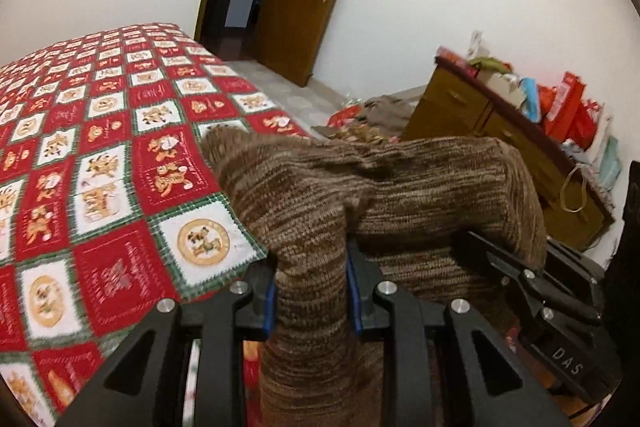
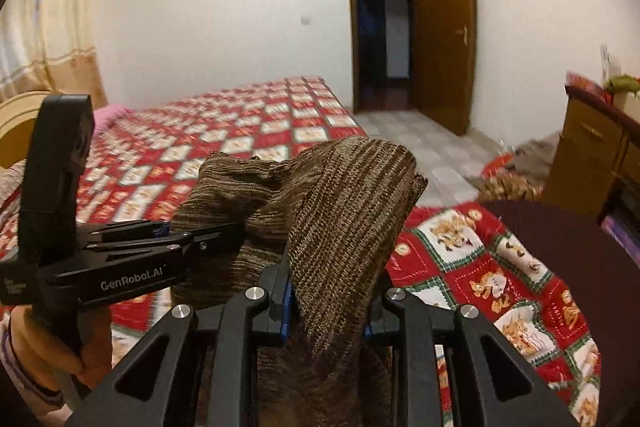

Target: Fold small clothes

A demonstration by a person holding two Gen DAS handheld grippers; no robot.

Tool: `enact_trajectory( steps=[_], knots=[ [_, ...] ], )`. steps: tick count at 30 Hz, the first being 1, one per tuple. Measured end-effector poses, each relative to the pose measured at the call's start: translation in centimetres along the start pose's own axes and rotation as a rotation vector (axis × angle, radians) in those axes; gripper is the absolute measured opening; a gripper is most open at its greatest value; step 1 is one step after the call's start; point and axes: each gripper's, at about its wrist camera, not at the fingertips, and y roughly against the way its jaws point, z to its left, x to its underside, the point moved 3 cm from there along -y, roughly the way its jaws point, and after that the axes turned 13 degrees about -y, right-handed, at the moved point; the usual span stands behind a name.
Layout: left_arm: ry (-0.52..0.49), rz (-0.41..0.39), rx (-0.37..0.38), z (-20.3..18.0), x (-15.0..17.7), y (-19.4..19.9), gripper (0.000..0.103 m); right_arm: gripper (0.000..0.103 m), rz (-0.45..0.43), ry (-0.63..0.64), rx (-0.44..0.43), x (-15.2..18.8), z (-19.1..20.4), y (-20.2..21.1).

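Brown striped knit garment (image 1: pixel 400 187) held up above near edge of bed (image 1: pixel 100 131), bunched between both grippers. Left gripper (image 1: pixel 310 291) fingers clamped on one fold; right gripper (image 2: pixel 328 303) fingers clamped on another, just beside. Red patchwork quilt (image 2: pixel 480 267) beneath.

A brown striped knit garment (image 1: pixel 400 187) hangs bunched and lifted above the bed.
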Motion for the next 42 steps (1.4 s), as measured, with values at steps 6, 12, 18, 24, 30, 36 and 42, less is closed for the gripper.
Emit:
enact_trajectory(
  steps=[6, 12, 18, 24, 30, 36, 42],
  knots=[
    [-0.02, -0.008, -0.087, 0.2, -0.1, -4.6, 0.027, 0.025, 0.046, -0.009, 0.048, -0.1, -3.1, -6.3],
    [0.032, 0.11, -0.139, 2.1, 0.8, -7.6, 0.05, 0.045, 0.205, -0.091, 0.047, 0.2, -6.8, -10.8],
    [0.231, 0.09, -0.129, 6.6, 1.2, -4.1, 0.086, 0.058, 0.054, -0.192, 0.096, -0.9, -9.8, -5.2],
    [0.231, 0.072, -0.118, 7.1, 0.7, -2.3, 0.086, 0.051, -0.018, -0.038, 0.077, -2.8, -6.4, -1.6],
    [0.162, 0.118, -0.086, 5.9, -1.0, -5.0, 0.086, 0.036, 0.061, 0.032, 0.068, -2.8, -3.6, -4.6],
    [0.32, 0.143, 0.187, 8.0, 0.2, -6.4, 0.088, 0.036, 0.141, -0.025, -0.031, -1.3, -4.5, -6.0],
    [0.316, 0.223, 0.358, 6.0, -0.4, -10.7, 0.088, 0.036, 0.241, 0.052, -0.145, 2.8, -2.9, -6.5]
  ],
)
